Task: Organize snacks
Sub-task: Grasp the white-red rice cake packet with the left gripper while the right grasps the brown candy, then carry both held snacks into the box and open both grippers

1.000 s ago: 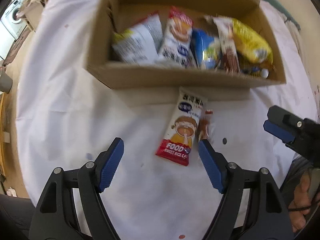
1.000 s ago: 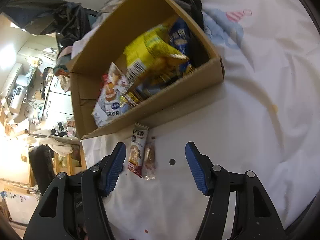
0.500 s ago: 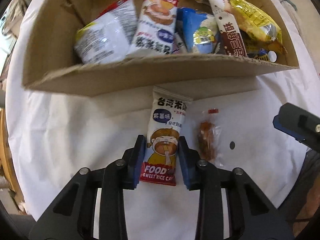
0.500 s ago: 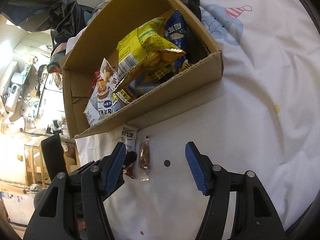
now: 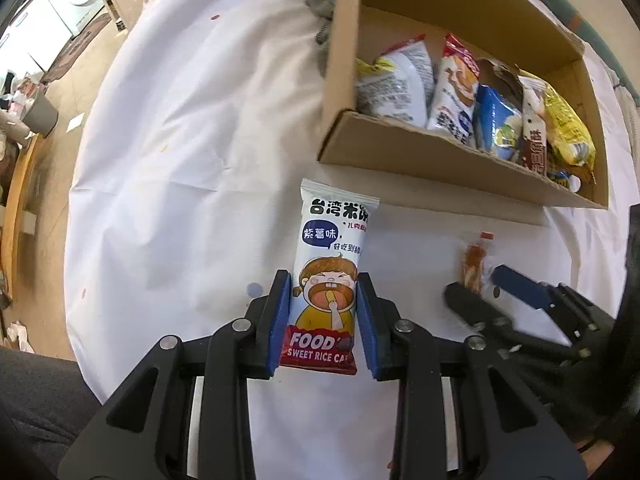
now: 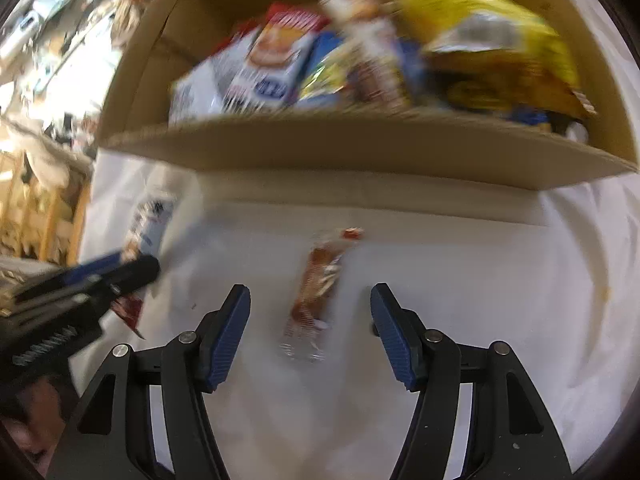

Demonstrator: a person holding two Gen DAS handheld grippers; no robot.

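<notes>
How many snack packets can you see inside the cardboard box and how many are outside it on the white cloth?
In the brown cardboard box: 5 packets clearly seen (white-grey, white-red, blue, brown-white, yellow); more may be hidden.
On the white cloth: 1 small clear packet with a brown snack.
Held by the left gripper: 1 white-and-red rice cake packet.
Total: 7

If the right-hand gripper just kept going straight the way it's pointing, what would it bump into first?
Most likely the small clear-wrapped snack lying on the white tablecloth: it sits between the open fingers of the right gripper, untouched. Blur makes depth uncertain. The cardboard box lies farther on.
</notes>
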